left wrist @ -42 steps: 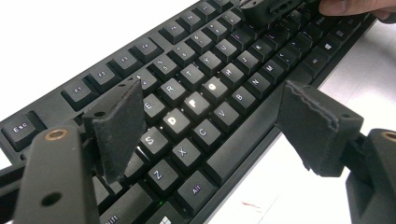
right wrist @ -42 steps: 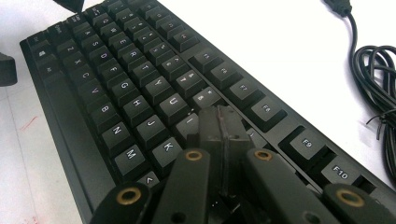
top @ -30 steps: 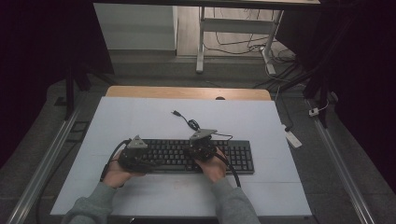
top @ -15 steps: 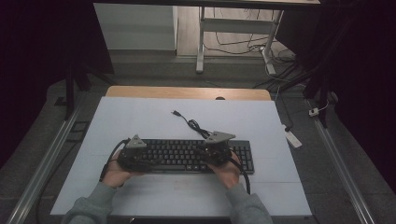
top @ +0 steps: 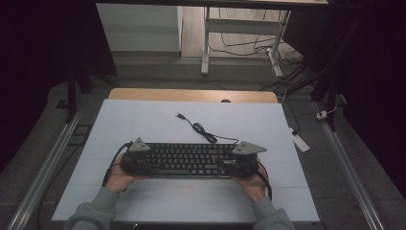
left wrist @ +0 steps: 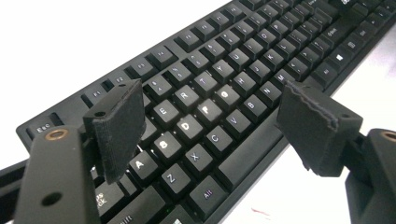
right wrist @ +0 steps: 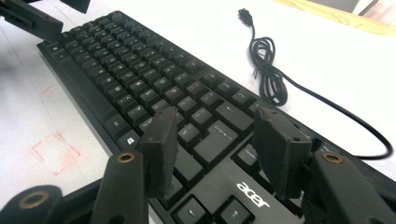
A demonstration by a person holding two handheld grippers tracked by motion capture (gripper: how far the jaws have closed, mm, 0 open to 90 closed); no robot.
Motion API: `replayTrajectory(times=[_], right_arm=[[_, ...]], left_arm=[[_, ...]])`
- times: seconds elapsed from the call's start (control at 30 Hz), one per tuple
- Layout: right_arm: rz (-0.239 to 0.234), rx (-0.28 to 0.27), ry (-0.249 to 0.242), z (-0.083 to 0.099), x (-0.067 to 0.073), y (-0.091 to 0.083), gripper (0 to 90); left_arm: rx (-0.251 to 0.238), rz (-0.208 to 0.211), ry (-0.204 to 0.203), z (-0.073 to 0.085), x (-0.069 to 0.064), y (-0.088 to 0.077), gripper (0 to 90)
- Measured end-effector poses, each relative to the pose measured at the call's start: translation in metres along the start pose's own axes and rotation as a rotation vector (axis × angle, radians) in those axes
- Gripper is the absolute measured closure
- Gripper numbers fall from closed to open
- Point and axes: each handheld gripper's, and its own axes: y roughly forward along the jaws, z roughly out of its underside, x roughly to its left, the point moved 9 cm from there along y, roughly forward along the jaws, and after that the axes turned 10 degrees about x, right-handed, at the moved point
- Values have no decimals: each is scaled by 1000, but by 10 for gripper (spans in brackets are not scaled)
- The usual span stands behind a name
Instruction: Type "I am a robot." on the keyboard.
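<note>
The left gripper (top: 143, 160) hung over the left end of the keyboard (top: 189, 159), jaws spread wide with nothing between them; in the left gripper view the letter keys lay just below and ahead of its pads (left wrist: 119, 123). The keyboard itself lay flat on the white table (top: 143, 120), stretching from under this gripper across to the other. Beyond it the cable (top: 198, 128) curled loose, plug end free. The right gripper (top: 239, 160) stood over the right end, near the arrow keys, its jaws having just been opening and now fairly wide, with nothing held. If the job was to shift or square up the keyboard, I judged each gripper should drop beside its own end, close on the case edge rather than the keys, and lift evenly so the cable trailed without snagging.
</note>
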Motion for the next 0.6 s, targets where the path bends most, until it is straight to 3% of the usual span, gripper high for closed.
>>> replayTrajectory(times=[0.3, 0.6], right_arm=[[-2, -15, 3, 2, -2, -6, 488], [-9, -1, -4, 4, 0, -3, 484]], left_arm=[[-70, 0, -49, -7, 6, -7, 308], [-94, 23, -48, -11, 3, -6, 552]])
